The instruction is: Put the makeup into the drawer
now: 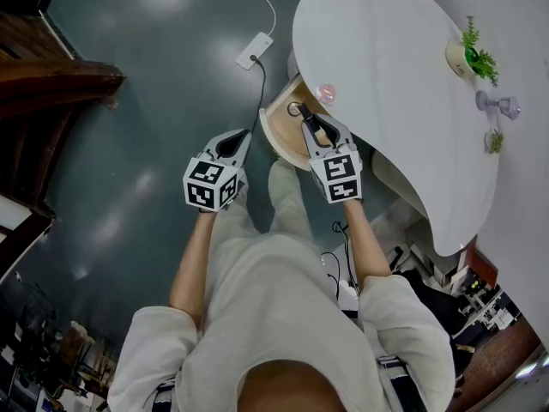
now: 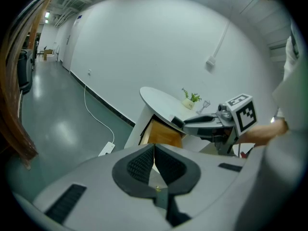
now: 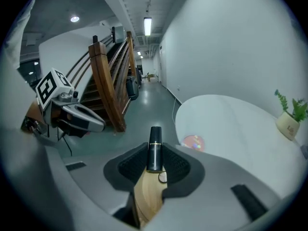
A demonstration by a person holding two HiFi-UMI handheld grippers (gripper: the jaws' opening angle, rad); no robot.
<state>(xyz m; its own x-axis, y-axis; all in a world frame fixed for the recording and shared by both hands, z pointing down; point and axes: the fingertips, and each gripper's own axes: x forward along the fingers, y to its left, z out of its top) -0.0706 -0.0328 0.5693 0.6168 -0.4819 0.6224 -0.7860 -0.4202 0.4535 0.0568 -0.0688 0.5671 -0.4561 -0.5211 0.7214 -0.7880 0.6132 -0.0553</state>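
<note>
Our right gripper point(image 1: 307, 120) tilts down over the centre drawer point(image 1: 279, 137), clamping a black makeup tube point(image 3: 154, 148) clear only in its own view; left gripper point(image 1: 242, 136) pinched together, empty.

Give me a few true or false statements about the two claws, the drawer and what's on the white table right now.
The right claw grips a slim black tube with a gold band. True.
The left claw holds makeup. False: its jaws are together with nothing between them.
The wooden drawer under the white rounded table is closed. False: it is pulled open.
A small round pink item lies on the table. True.
The small potted green plant sits in the drawer. False: it stands on the table.
</note>
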